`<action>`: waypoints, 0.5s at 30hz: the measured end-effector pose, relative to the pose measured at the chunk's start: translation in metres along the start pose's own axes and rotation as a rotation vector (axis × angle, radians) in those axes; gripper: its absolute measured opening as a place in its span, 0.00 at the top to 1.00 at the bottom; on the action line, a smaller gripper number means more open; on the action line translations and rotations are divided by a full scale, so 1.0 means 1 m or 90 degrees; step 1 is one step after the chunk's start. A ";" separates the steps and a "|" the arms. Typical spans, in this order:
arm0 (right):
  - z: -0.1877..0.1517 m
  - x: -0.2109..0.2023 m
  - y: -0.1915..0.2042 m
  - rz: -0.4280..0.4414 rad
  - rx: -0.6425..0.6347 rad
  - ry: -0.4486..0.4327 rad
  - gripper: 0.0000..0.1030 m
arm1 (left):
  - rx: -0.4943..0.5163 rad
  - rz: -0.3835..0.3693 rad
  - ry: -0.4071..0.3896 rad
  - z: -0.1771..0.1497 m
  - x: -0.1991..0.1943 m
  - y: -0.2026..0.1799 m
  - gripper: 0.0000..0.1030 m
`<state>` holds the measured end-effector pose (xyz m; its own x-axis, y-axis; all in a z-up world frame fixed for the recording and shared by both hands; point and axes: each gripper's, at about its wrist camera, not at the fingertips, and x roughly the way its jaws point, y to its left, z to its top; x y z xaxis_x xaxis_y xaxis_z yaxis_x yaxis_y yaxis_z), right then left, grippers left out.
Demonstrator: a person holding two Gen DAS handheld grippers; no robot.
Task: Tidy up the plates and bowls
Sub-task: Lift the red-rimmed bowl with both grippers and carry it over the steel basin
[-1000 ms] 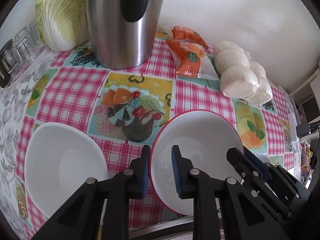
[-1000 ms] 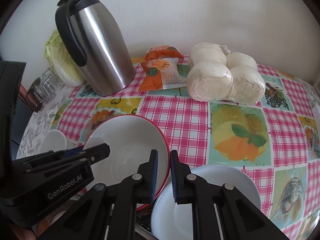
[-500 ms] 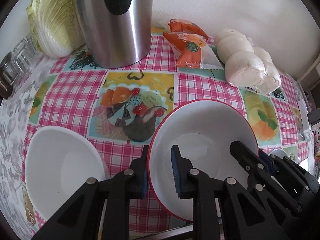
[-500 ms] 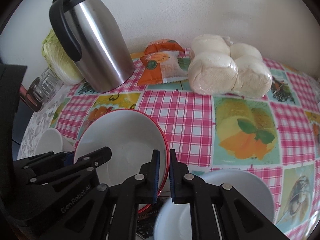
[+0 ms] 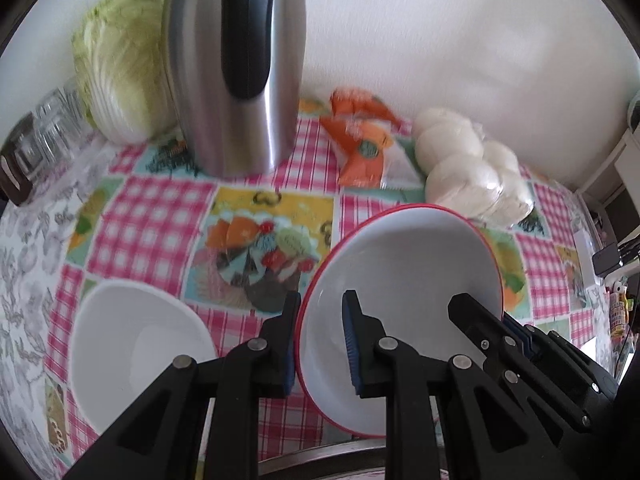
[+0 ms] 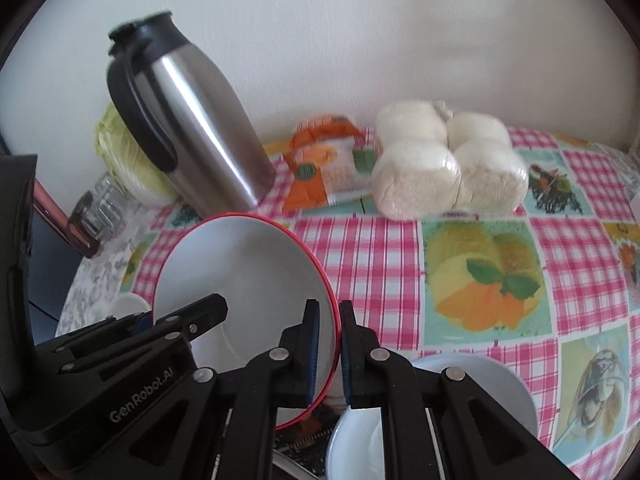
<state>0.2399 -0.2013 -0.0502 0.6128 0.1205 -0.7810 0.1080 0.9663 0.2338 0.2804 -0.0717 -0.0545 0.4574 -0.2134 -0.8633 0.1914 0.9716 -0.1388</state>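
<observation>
A white bowl with a red rim is held off the table, tilted. My left gripper is shut on its left rim. My right gripper is shut on its right rim. A plain white bowl sits on the checked tablecloth at the lower left of the left wrist view; only its edge shows in the right wrist view. A white plate lies at the table's front edge, under my right gripper.
A steel thermos jug stands at the back. Beside it are a cabbage, glasses, an orange snack bag and wrapped white buns. The wall is behind.
Both grippers have lifted the red-rimmed bowl off the table and tilted it up. The views have moved closer to the jug.
</observation>
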 end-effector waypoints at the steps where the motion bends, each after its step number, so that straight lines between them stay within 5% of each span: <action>1: 0.001 -0.002 0.000 0.000 -0.001 -0.007 0.90 | 0.003 0.007 -0.008 0.001 -0.002 -0.003 0.79; 15: 0.007 -0.037 0.009 0.019 -0.009 -0.028 0.90 | -0.006 -0.002 -0.032 0.003 -0.042 0.000 0.79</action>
<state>0.2241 -0.1988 -0.0152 0.6494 0.1389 -0.7477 0.0782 0.9658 0.2474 0.2639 -0.0634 -0.0166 0.4997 -0.2209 -0.8375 0.1844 0.9719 -0.1464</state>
